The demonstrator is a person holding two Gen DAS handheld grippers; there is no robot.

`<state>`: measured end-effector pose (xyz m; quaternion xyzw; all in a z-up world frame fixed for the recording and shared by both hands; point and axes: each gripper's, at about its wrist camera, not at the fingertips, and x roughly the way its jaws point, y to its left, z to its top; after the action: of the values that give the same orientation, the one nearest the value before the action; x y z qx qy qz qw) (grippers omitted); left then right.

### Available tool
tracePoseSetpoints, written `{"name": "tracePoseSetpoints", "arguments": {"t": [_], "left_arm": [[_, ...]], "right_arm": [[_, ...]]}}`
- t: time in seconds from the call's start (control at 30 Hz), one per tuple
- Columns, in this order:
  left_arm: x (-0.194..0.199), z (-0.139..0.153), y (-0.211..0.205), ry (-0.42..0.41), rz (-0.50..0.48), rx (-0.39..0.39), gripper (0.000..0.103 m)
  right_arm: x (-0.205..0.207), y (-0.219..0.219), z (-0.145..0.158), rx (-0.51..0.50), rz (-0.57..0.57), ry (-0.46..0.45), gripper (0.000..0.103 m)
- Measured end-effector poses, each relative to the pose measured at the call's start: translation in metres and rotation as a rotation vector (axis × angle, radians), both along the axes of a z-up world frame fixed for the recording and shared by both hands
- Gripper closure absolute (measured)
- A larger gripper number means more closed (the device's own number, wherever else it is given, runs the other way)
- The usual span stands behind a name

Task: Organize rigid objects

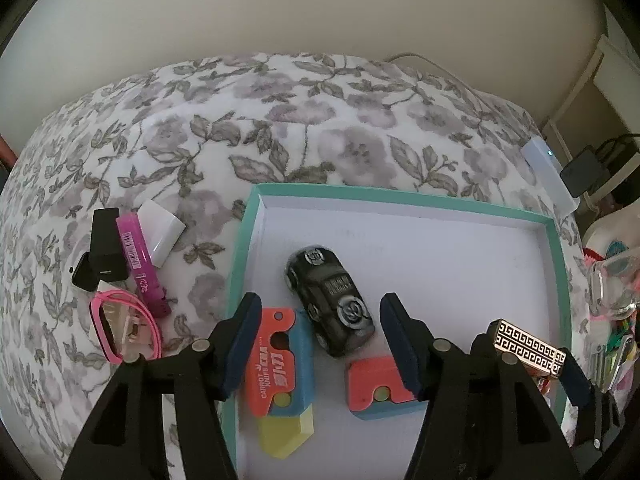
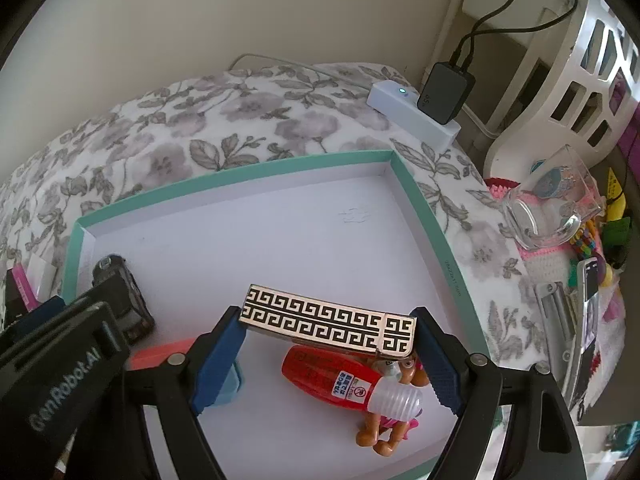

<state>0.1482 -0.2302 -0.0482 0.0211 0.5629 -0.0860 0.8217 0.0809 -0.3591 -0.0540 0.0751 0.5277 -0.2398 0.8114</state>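
Floral bedding under a teal-rimmed tray (image 2: 424,200) sets the scene. Our right gripper (image 2: 328,340) is clamped on the patterned box (image 2: 328,322) by its two ends, long axis spanning the jaws, hovering over the tray's white floor just above a red bottle (image 2: 320,376). Our left gripper (image 1: 320,340) hangs spread and empty over the black toy car (image 1: 330,300) — the box is gold with black key-pattern.

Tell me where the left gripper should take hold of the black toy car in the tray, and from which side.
Grip the black toy car across its two long flanks at mid-body, between the wheels, coming down from above. It lies flat in the tray, set diagonally, so the left gripper would likely need turning to square its open jaws with the car's narrow width. The orange-and-blue piece sits close alongside.
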Motion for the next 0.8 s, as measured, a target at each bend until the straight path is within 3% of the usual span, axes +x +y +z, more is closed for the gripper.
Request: {"name": "tracePoseSetpoints", "arguments": {"t": [0.2,0.3,0.37,0.5,0.8], "left_arm": [[0.001,0.007,0.004,-0.009,0.01,-0.012,0.037],[0.002,0.012,0.008,-0.013,0.021,-0.014,0.028],[0.003,0.014,0.011,-0.017,0.03,-0.016,0.017],[0.005,0.017,0.019,-0.027,0.058,-0.012,0.01],[0.01,0.009,0.036,-0.012,0.106,0.028,0.006]], "right_arm": [[0.0,-0.001,0.001,0.01,-0.002,0.0,0.018],[-0.001,-0.001,0.005,0.017,-0.003,-0.017,0.015],[-0.001,-0.001,0.009,0.003,-0.003,-0.03,0.004],[-0.002,0.0,0.015,0.009,-0.003,-0.056,0.0],[-0.002,0.001,0.013,0.009,0.0,-0.053,0.0]]}}
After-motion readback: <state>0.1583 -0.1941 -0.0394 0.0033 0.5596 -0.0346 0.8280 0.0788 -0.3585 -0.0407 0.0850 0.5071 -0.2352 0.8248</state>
